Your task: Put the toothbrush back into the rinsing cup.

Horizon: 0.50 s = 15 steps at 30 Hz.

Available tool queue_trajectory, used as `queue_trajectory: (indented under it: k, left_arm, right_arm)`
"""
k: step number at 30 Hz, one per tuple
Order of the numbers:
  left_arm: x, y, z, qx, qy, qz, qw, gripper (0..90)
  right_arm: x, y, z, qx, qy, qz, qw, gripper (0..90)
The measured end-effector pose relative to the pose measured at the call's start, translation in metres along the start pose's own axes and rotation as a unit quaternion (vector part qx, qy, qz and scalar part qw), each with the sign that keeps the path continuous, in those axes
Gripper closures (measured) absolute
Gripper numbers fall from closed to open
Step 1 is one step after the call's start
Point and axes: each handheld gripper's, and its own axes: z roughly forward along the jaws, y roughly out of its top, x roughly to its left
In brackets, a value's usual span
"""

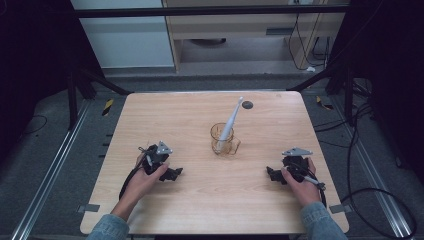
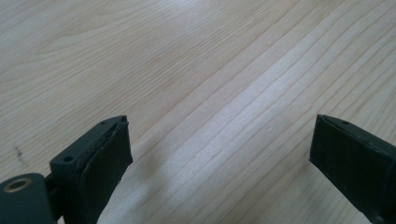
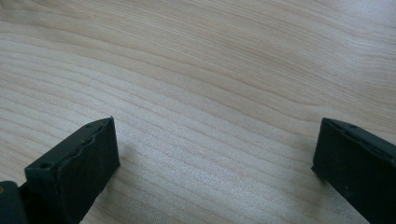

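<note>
An amber see-through cup (image 1: 223, 139) stands upright near the middle of the wooden table (image 1: 165, 115). A pale grey-white toothbrush-like stick (image 1: 231, 121) leans in it, its top end pointing to the far right. My left gripper (image 1: 176, 173) rests on the table at the front left, held by a hand, jaws pointing right toward the centre. In the left gripper view its jaws stand wide apart over bare wood (image 2: 219, 84). My right gripper (image 1: 270, 174) rests at the front right, jaws pointing left. Its jaws are also wide apart over bare wood (image 3: 215, 93).
A small dark round spot (image 1: 247, 105) lies near the table's far edge. Metal rails (image 1: 55, 160) and cables (image 1: 370, 190) run along the floor on both sides. A dark frame bar (image 1: 200, 11) crosses the back.
</note>
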Motion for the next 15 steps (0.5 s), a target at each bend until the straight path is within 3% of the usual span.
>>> queue_trajectory:
  k: [10, 15]
  left_arm:
    - [0.013, -0.007, 0.001, -0.003, 0.009, -0.023, 0.9997, 5.1]
    - [0.025, -0.006, 0.005, -0.001, 0.03, -0.031, 0.9991, 5.3]
  right_arm:
    - [0.0, 0.0, 0.0, 0.0, 0.0, 0.0, 1.0, 0.4]
    - [0.0, 0.0, 0.0, 0.0, 0.0, 0.0, 1.0, 0.4]
